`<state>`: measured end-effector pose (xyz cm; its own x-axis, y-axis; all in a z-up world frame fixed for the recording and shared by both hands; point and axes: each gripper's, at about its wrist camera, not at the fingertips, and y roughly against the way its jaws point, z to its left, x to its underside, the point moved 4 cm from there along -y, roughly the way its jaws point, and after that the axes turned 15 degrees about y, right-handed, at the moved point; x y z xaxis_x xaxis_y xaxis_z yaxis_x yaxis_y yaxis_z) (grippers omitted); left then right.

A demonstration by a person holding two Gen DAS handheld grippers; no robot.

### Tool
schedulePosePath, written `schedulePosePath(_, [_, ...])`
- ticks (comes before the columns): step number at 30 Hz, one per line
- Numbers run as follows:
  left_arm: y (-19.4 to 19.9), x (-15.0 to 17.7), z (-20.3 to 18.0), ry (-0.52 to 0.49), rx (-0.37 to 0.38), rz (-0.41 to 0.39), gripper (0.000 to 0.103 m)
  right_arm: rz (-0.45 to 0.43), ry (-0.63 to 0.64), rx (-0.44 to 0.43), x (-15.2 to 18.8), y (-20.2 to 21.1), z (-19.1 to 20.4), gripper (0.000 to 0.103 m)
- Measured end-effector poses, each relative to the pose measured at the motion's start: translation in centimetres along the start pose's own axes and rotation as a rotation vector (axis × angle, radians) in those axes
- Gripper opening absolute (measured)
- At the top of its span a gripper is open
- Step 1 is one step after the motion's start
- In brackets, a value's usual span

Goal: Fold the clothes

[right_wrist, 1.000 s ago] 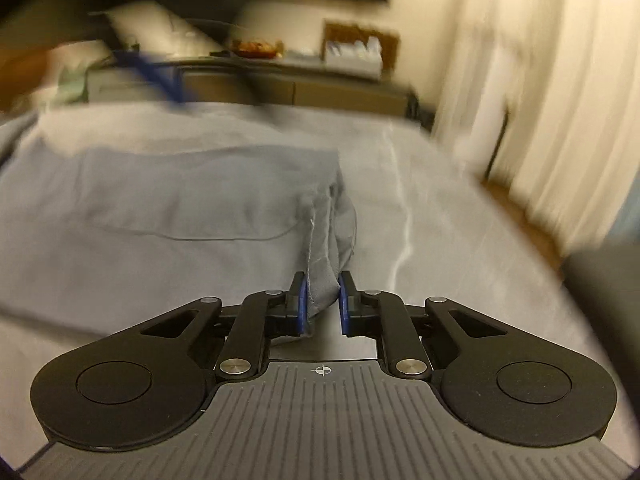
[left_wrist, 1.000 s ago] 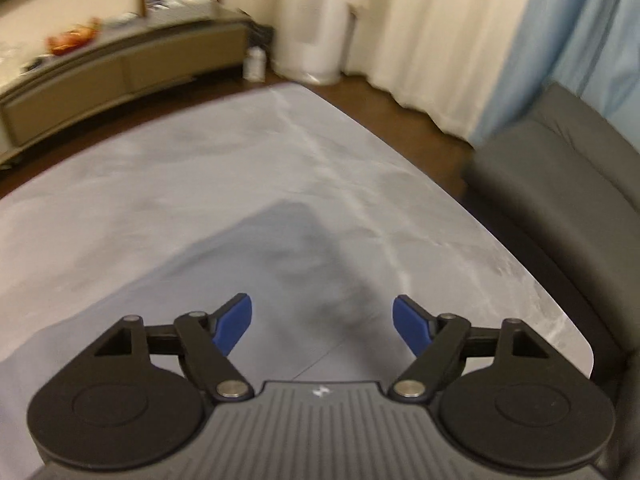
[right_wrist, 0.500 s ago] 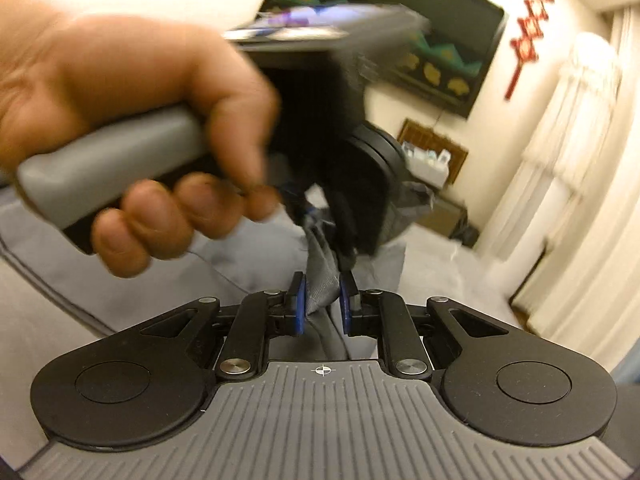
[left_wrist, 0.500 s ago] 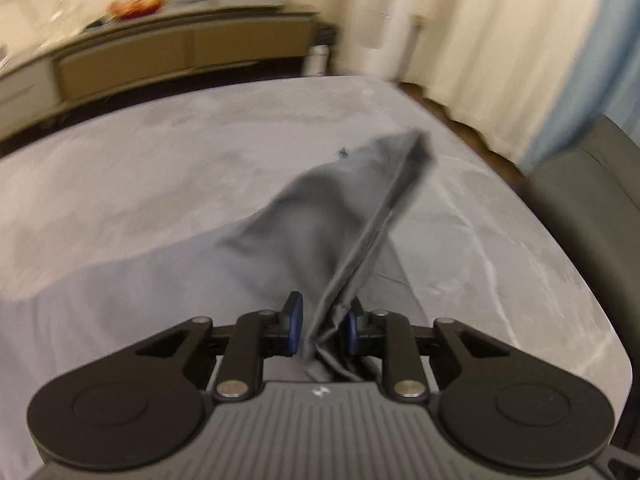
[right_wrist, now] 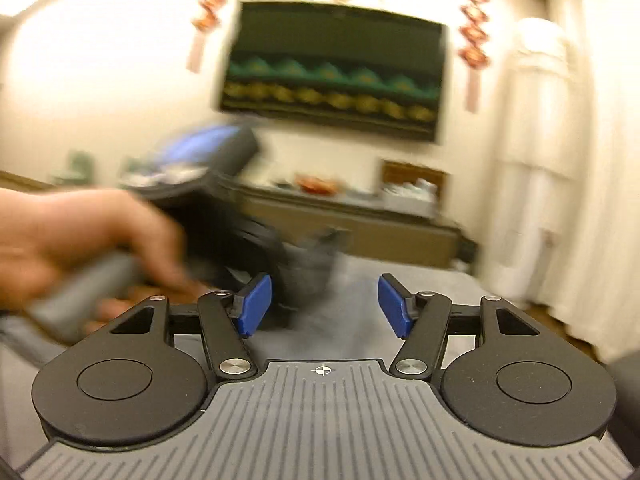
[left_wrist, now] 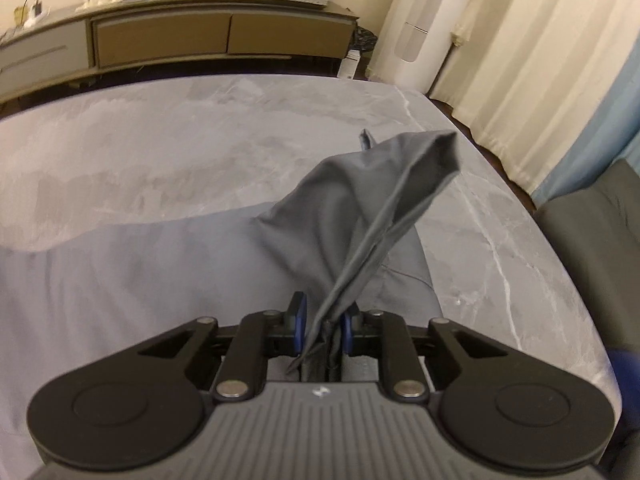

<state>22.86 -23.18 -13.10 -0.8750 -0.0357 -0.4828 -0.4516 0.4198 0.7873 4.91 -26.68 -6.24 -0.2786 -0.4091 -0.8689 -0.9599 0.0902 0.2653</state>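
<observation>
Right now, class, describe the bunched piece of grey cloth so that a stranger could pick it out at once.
Find the large grey marble table, then the grey garment spread flat over its near half. At that garment's right end, one dark grey fold rises off the surface, pinched between the blue pads of the left gripper. It alone stands up in a twisted peak; the rest lies flat.

Both grippers have black linkages, blue fingers (right_wrist: 254, 305), silver screws, ribbed grey housings.
</observation>
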Motion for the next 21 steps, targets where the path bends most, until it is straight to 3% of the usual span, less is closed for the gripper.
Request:
schedulePosePath(2, [0.0, 0.0, 0.2, 0.02, 0.012, 0.007, 0.018, 0.107, 0.027, -0.055, 1.0, -2.4, 0.6, 0.06])
schedulePosePath(6, [0.0, 0.1, 0.5, 0.032, 0.018, 0.011, 0.02, 0.138, 0.241, -0.119, 1.6, -4.4, 5.0, 0.061])
schedulePosePath(8, [0.0, 0.1, 0.7, 0.043, 0.027, 0.014, 0.021, 0.137, 0.356, -0.089, 1.5, -5.0, 6.7, 0.061])
schedulePosePath(9, [0.1, 0.1, 0.8, 0.051, 0.033, 0.016, 0.022, 0.141, 0.405, -0.075, 1.5, -5.4, 7.4, 0.059])
schedulePosePath(10, [0.2, 0.1, 0.9, 0.059, 0.041, 0.018, 0.022, 0.163, 0.425, -0.066, 1.6, -6.2, 7.7, 0.047])
schedulePosePath(11, [0.3, 0.2, 1.1, 0.068, 0.051, 0.019, 0.023, 0.19, 0.416, -0.071, 1.8, -6.6, 7.8, 0.021])
schedulePosePath(12, [0.4, 0.2, 1.2, 0.078, 0.067, 0.017, 0.025, 0.211, 0.389, -0.079, 1.9, -7.1, 7.3, 0.007])
schedulePosePath(17, [1.8, 0.0, 2.2, 0.122, 0.149, -0.021, 0.05, 0.201, 0.291, -0.083, 1.5, -6.1, 6.1, 0.001])
schedulePosePath(21, [3.0, -0.1, 3.0, 0.136, 0.221, -0.037, 0.06, 0.119, 0.275, -0.119, 0.1, -4.8, 6.6, 0.0])
